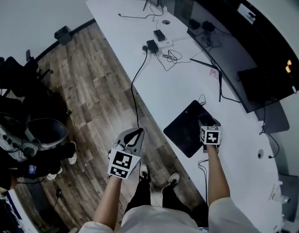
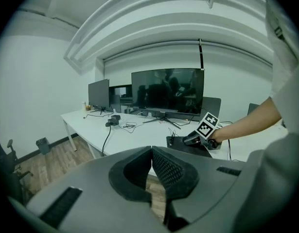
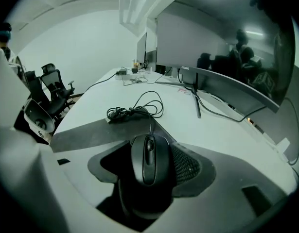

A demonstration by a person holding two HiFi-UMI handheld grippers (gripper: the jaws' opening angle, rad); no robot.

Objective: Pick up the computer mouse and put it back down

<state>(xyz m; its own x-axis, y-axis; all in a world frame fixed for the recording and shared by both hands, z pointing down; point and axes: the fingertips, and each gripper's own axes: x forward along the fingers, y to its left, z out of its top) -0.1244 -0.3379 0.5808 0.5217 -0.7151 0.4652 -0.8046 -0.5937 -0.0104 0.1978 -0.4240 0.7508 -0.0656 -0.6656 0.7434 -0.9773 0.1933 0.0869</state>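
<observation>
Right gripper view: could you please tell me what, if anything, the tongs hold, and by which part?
The right tongs clamp the computer mouse by its left and right sides.

The mouse (image 3: pixel 149 159) is sitting between the jaws of the right gripper (image 1: pixel 206 122), with both pads pressing on its sides, over the far corner of the pad (image 1: pixel 182 130). The pad is lying at the near edge of the desk (image 1: pixel 168 89), and a coiled cable (image 3: pixel 132 111) is lying just beyond it. A monitor (image 1: pixel 222 52) is standing along the desk's right side, and a power strip (image 1: pixel 161 41) is lying farther back. The left gripper (image 1: pixel 137 132), jaws together, is hanging over the floor (image 1: pixel 91 96), left of the desk. Chairs (image 1: pixel 15 76) are standing farther left.
</observation>
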